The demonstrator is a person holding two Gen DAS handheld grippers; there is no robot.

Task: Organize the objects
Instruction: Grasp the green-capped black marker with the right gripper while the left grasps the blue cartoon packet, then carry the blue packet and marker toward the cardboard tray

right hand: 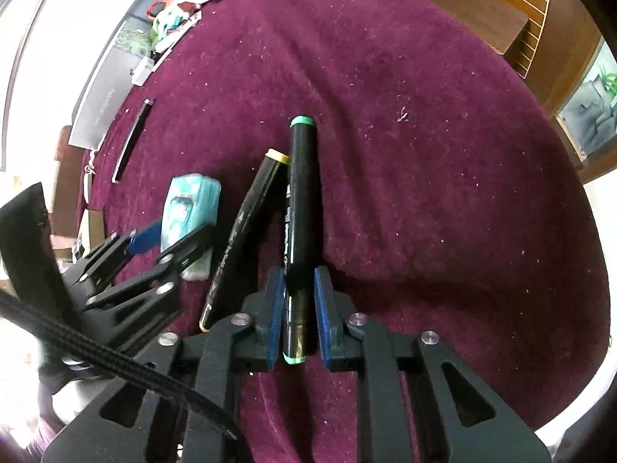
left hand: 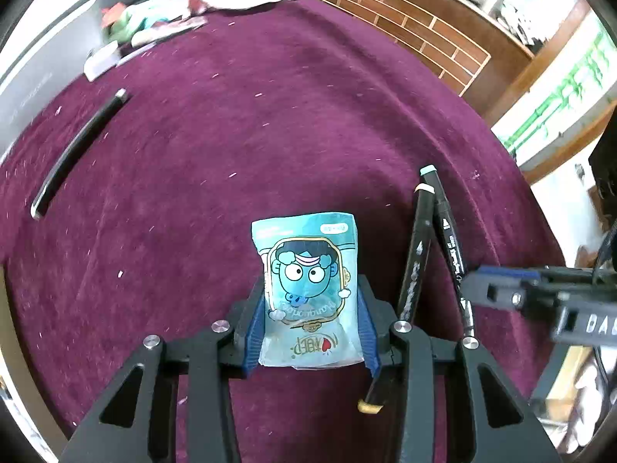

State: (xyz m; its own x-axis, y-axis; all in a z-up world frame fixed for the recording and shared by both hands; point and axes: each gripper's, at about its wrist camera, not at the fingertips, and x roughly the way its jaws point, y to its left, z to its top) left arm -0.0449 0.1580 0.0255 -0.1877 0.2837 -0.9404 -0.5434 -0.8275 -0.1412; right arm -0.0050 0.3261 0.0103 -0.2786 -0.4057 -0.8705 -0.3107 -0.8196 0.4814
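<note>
Your purple desk (left hand: 308, 115) carries everything. Left claw (left hand: 312, 308) is clamped on the teal packet (left hand: 308, 270), at 6 o'clock. Right claw (right hand: 297, 308) straddles the green-capped marker (right hand: 302, 200), pads apart from it; the yellow-capped marker (right hand: 246, 227) lies at its 9 o'clock. Next, probably gather them together.

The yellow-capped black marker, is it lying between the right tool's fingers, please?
No, the green-capped black marker lies there; the yellow-capped black marker lies beside it.
</note>
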